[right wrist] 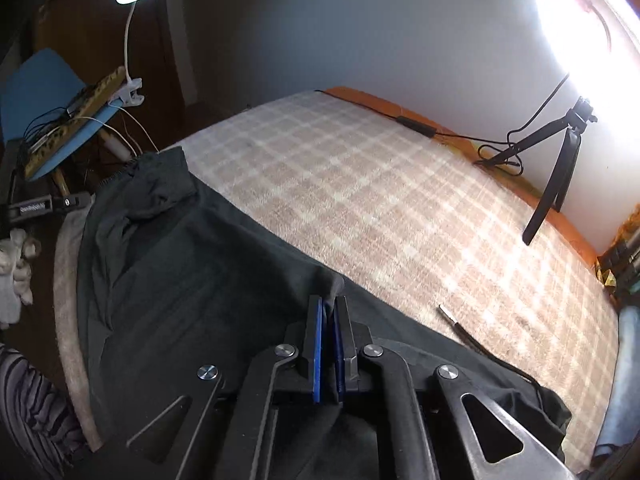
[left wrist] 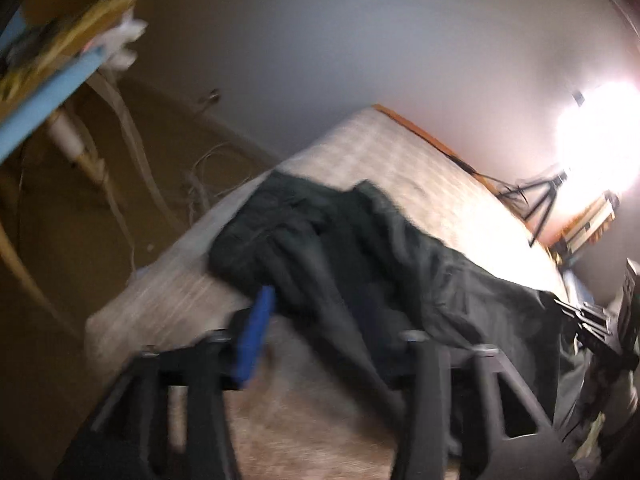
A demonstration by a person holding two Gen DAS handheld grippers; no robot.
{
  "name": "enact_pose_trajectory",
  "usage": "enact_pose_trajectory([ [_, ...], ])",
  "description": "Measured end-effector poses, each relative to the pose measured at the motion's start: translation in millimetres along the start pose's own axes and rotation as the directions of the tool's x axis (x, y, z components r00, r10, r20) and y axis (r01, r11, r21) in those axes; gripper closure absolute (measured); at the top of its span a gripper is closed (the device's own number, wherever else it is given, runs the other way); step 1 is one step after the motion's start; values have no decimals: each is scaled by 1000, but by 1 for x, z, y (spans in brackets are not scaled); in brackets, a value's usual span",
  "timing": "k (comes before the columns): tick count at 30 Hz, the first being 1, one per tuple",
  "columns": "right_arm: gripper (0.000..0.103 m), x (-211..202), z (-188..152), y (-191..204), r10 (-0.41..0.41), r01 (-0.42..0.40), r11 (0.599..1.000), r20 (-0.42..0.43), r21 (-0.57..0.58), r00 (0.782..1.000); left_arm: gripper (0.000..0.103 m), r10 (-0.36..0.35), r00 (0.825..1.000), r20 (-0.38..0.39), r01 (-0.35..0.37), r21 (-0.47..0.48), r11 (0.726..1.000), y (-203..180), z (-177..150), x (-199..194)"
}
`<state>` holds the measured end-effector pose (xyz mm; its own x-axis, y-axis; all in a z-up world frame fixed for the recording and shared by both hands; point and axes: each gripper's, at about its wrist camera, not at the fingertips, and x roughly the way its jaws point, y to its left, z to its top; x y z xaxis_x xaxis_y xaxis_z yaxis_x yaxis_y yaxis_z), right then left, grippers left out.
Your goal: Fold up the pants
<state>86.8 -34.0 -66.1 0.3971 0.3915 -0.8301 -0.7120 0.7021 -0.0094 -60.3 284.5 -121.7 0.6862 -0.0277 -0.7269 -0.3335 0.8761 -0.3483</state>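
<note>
Pinching a fold of the dark pants (right wrist: 224,280) spread along the plaid bed's (right wrist: 400,208) near edge, the right hand-held gripper (right wrist: 329,312) stays out of it — the left hand-held gripper (left wrist: 332,320) hangs open above the cloth.

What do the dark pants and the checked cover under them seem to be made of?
Pants: thin matte woven fabric, likely cotton or a blend; it drapes in soft, crumpled folds without shine. Checked cover: a woven blanket, seemingly wool-like; its plaid surface looks slightly fuzzy.
</note>
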Motion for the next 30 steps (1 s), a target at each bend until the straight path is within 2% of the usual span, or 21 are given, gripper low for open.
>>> enact_pose_trajectory([
  [1,100,1,0,1,3,-3,1000,-2,4,1000,43,-9,1000,-4,10,51,999,-15,3,2],
  [3,100,1,0,2,6,-6,1000,-4,11,1000,42,-18,1000,-25,21,147,989,-47,8,12],
  [7,100,2,1,2,13,-12,1000,-11,16,1000,41,-1,997,-79,25,303,953,-102,14,44],
  [9,100,3,1,3,15,-15,1000,-14,21,1000,41,19,992,-126,26,348,937,-119,14,68],
  [11,100,3,0,2,20,-20,999,-17,26,1000,41,79,983,-166,-11,375,927,-128,13,94],
  [13,100,4,-2,2,22,-21,999,-20,29,1000,41,112,979,-171,-39,383,923,-128,11,107],
  [14,100,5,-3,2,23,-22,999,-20,29,1000,41,108,985,-137,-47,384,922,-128,12,108],
  [15,100,5,-3,2,26,-25,999,-21,29,999,43,98,986,-136,-41,372,928,-125,13,110],
  [17,100,7,-5,3,31,-30,999,-24,26,999,73,92,991,-100,-52,347,936,-117,17,108],
  [18,100,8,-6,3,32,-31,999,-26,25,999,88,67,992,-103,-31,322,946,-108,21,105],
  [19,100,9,-7,3,33,-32,999,-28,25,999,97,40,993,-113,-5,288,957,-100,24,103],
  [21,100,11,-8,3,30,-30,999,-29,27,999,98,-24,996,-88,39,177,983,-75,32,86],
  [24,100,9,-8,1,25,-24,999,-11,37,1000,98,-78,997,-1,78,43,996,-38,34,51],
  [26,100,6,-7,-1,17,-17,999,2,40,1000,98,-78,996,49,80,-31,996,-8,31,30],
  [28,100,3,-4,-3,11,-11,999,14,45,1000,98,-56,996,64,60,-62,996,12,26,20],
  [30,100,3,-2,-4,1,-2,999,17,49,1000,98,-51,998,39,54,-75,996,28,17,19],
])
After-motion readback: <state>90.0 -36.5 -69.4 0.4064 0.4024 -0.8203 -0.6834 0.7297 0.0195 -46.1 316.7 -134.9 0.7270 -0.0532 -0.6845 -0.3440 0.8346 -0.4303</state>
